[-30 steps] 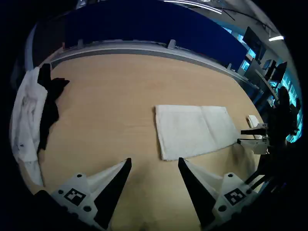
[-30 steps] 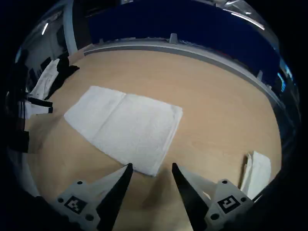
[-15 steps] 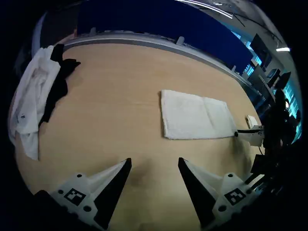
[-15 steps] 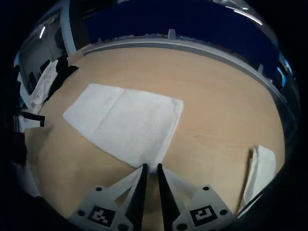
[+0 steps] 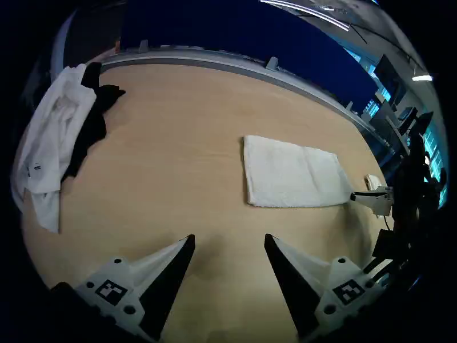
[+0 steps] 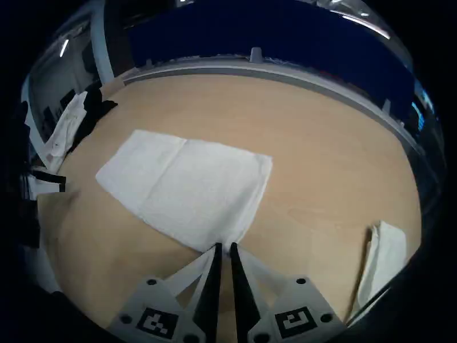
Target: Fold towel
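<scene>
A white towel [image 5: 294, 178] lies flat on the wooden table, folded once, with a crease across it. In the right gripper view the towel [image 6: 188, 186] reaches down to my right gripper [image 6: 224, 247], which is shut on its near corner. From the left gripper view, that right gripper [image 5: 365, 198] is seen at the towel's right end. My left gripper [image 5: 228, 240] stands open over bare table, well short of the towel's left edge. The left gripper [image 6: 48, 180] also shows at the left rim of the right gripper view.
A heap of white and black clothes [image 5: 54, 131] lies at the table's left end, also seen as clothes [image 6: 74, 120] in the right gripper view. A small folded white cloth [image 6: 388, 257] sits near the right edge. A blue partition [image 5: 228, 28] backs the table.
My right gripper went from open to shut on the towel's near corner. The left gripper view has shifted, and the towel now lies a little farther from it.
</scene>
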